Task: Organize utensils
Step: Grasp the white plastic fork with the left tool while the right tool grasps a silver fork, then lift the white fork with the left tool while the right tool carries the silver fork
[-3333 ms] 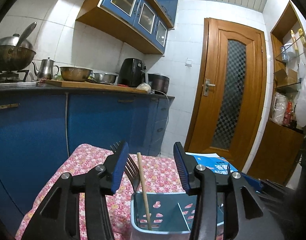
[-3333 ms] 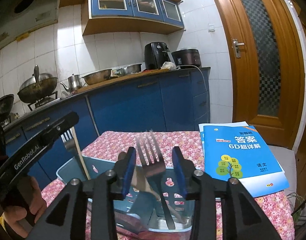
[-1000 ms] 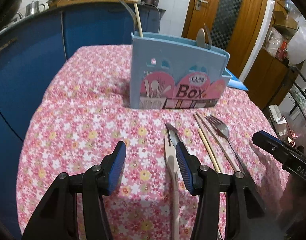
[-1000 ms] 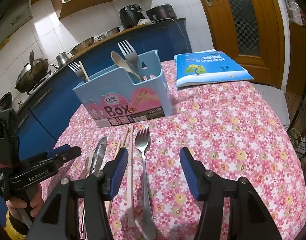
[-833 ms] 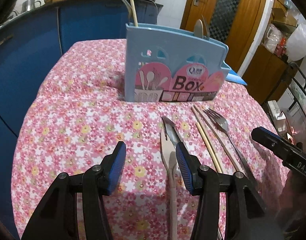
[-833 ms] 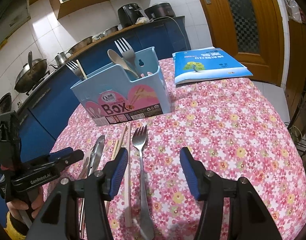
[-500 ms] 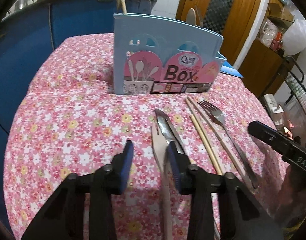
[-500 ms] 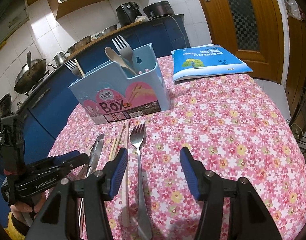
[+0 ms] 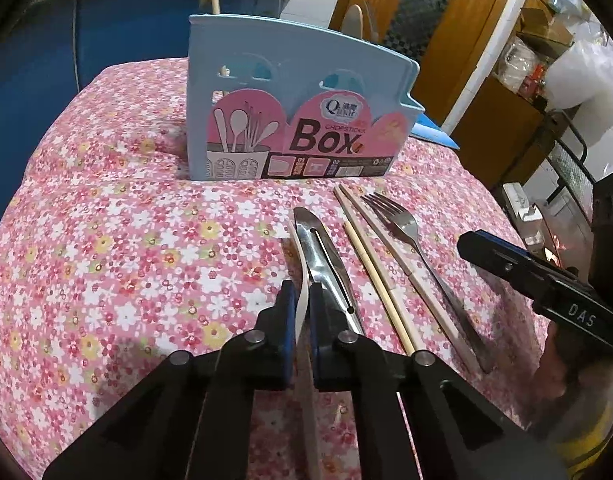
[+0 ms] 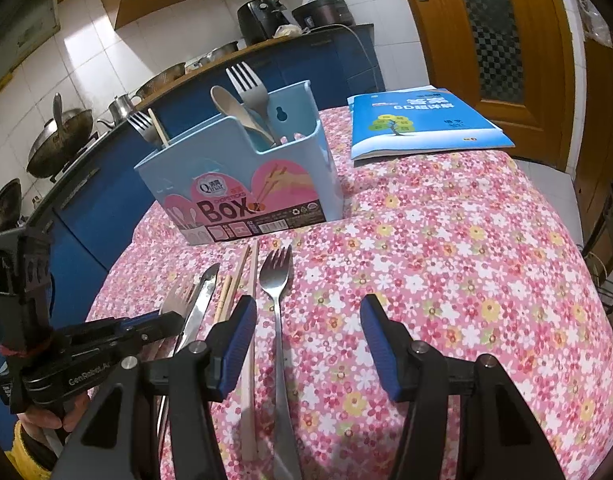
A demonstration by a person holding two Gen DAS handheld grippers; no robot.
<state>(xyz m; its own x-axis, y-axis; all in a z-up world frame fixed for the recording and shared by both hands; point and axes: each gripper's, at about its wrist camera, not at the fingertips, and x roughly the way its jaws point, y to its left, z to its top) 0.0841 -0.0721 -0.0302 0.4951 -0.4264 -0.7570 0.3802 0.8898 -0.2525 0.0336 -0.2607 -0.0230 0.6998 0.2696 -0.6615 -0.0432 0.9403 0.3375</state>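
Jaws of the left gripper (image 9: pixel 301 312) pinch the pale knife (image 9: pixel 300 280) edge-on, nearest of the row before the utensil box (image 9: pixel 294 108), evidently for lifting. Right gripper (image 10: pixel 308 332) hangs spread over the loose fork (image 10: pixel 276 280), gripping nothing. Steel knife (image 9: pixel 326 256) and chopsticks (image 9: pixel 370 256) lie between. Box stands beyond on the counter (image 9: pixel 106 240), already holding cutlery.

One light-blue plastic utensil box (image 10: pixel 242 184). One steel fork (image 10: pixel 275 280) lying flat on the counter. Standing in the box: one tall grey fork (image 10: pixel 248 84), one smaller fork (image 10: pixel 140 124), one wooden spoon (image 10: pixel 226 104), one upright chopstick (image 10: pixel 158 128). Apparently three loose pale chopsticks (image 9: pixel 370 256). One steel knife (image 9: pixel 322 256). One pale flat utensil (image 9: pixel 300 280). One blue booklet (image 10: pixel 418 124).
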